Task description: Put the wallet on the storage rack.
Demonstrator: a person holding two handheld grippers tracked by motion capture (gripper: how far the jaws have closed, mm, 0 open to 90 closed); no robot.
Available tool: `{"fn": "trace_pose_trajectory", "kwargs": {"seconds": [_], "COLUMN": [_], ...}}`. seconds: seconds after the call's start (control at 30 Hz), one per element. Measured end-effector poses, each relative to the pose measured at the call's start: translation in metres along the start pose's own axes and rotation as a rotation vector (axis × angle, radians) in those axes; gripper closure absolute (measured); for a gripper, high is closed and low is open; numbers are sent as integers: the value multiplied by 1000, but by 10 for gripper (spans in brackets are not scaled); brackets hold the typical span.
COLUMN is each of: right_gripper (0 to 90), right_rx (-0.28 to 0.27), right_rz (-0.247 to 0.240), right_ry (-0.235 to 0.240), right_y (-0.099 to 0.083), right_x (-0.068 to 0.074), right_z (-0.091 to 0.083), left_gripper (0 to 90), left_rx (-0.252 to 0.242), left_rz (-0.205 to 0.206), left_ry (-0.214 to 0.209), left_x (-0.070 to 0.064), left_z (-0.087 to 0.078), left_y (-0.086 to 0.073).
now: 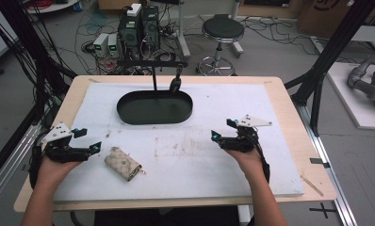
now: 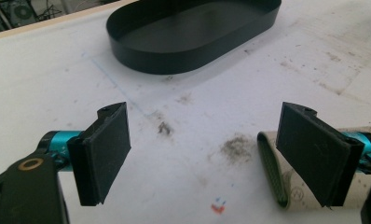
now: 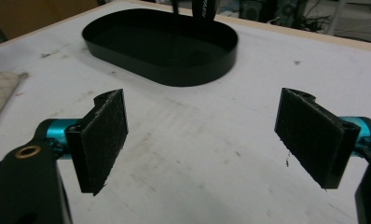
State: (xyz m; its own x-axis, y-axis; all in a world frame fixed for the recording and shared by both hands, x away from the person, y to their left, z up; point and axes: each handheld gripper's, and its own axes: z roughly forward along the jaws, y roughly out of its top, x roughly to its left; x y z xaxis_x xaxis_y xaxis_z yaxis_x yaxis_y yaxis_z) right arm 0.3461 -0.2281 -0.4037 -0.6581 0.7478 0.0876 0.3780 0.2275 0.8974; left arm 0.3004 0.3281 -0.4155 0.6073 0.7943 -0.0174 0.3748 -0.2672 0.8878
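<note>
Nothing yet accomplished: the key pouch [image 1: 123, 163] lies untouched on the worktop [image 1: 185, 160], just at three o'clock of the left claw [image 1: 87, 141], both it and the right claw [image 1: 222, 130] gaping empty, the black tray [image 1: 155, 107] at twelve o'clock unfilled.

Left hand-held gripper [image 1: 86, 140] held low in the person's left hand [image 1: 53, 170], jaws spread wide, nothing between the pads [image 2: 104, 154], tips angled forward and toward the other side. Right hand-held gripper [image 1: 223, 129] in the right hand [image 1: 244, 157], jaws likewise wide apart and empty, pads [image 3: 102, 140] facing each other. Both forearms come straight up from behind, grippers well apart.
</note>
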Motion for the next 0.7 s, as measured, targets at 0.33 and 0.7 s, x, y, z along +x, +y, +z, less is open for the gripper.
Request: {"fn": "trace_pose_trajectory", "kwargs": {"seconds": [0.33,0.7], "right_gripper": [176,176], "right_rx": [40,96], "right_rz": [-55,-125], "right_ry": [104,224], "right_y": [19,30], "right_x": [43,92], "right_z": [38,76], "left_gripper": [175,175], "left_rx": [-6,-4], "left_rz": [-35,-46], "left_ry": [51,69], "left_x": [11,14], "left_z": [-25,-36], "left_y": [-15,-22]}}
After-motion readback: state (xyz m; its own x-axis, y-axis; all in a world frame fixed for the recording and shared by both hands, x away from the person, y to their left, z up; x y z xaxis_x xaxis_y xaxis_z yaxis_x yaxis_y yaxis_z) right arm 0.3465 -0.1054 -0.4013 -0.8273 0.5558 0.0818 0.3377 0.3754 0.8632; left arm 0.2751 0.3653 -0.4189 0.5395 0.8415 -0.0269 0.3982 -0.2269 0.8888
